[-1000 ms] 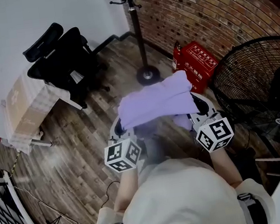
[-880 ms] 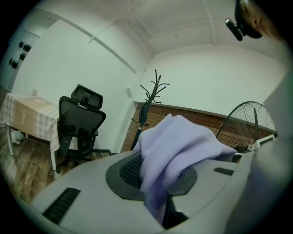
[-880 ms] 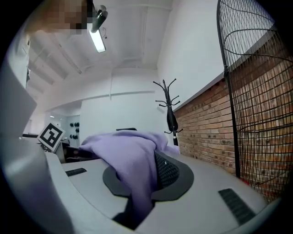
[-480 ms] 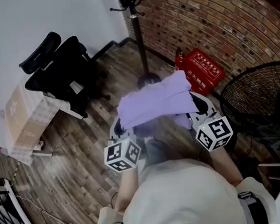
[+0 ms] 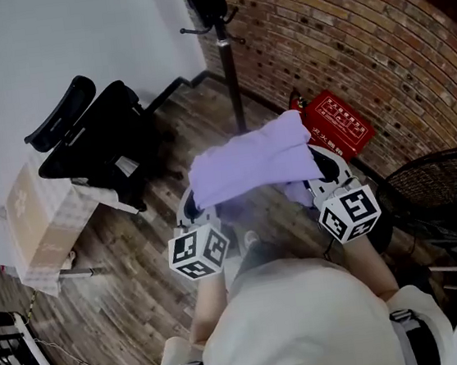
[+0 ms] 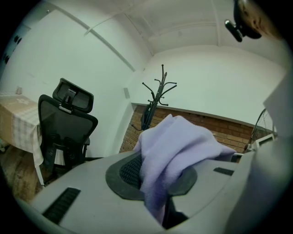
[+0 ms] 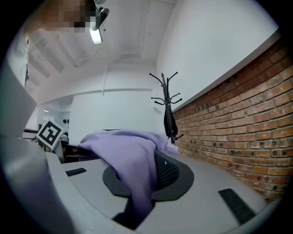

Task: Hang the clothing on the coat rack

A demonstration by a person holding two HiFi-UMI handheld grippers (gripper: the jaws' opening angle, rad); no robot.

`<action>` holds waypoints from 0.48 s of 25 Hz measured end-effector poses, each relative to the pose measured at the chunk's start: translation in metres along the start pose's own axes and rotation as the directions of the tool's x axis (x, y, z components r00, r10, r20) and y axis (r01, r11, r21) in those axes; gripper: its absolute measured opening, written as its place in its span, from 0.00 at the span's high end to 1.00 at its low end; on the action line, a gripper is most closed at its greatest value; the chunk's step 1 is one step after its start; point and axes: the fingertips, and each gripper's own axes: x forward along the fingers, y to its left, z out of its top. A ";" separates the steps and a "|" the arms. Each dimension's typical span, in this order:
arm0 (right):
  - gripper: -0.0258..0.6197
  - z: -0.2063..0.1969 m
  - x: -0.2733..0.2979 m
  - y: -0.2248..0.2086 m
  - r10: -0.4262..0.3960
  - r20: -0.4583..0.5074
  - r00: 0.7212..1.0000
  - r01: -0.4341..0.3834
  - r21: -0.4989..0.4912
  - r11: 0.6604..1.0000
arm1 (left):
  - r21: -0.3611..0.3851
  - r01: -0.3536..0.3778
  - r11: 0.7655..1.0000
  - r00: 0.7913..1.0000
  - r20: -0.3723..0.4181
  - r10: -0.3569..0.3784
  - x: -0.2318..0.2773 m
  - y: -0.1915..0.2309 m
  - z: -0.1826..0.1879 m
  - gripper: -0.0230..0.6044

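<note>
We see wood floor, brick wall right, coat rack far. Left tongs and right tongs grip purple clothing. The fan has slid rightward.

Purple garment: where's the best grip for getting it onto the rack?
Garment: by its near edge, one fold per gripper, coming from the person's side, as the left gripper and right gripper hold it now. It is limp; two spread pinches keep it open toward the rack.

**Head count, one corner of the room**

One purple garment. One coat rack. One black office chair. One red case. One floor fan. Two tools: left tool, right tool.
</note>
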 end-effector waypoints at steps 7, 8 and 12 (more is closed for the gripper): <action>0.89 0.012 0.057 -0.008 -0.035 0.012 0.999 0.035 -0.013 0.999 | 0.006 0.037 0.999 0.999 -0.007 -0.037 0.050 0.029 0.024 0.88; 0.89 0.014 0.065 -0.009 -0.039 0.014 0.999 0.040 -0.015 0.999 | 0.009 0.043 0.999 0.999 -0.006 -0.043 0.057 0.033 0.028 0.88; 0.89 0.020 0.092 -0.017 -0.064 0.027 0.998 0.065 -0.022 0.998 | 0.021 0.073 0.997 0.997 -0.005 -0.073 0.086 0.044 0.040 0.88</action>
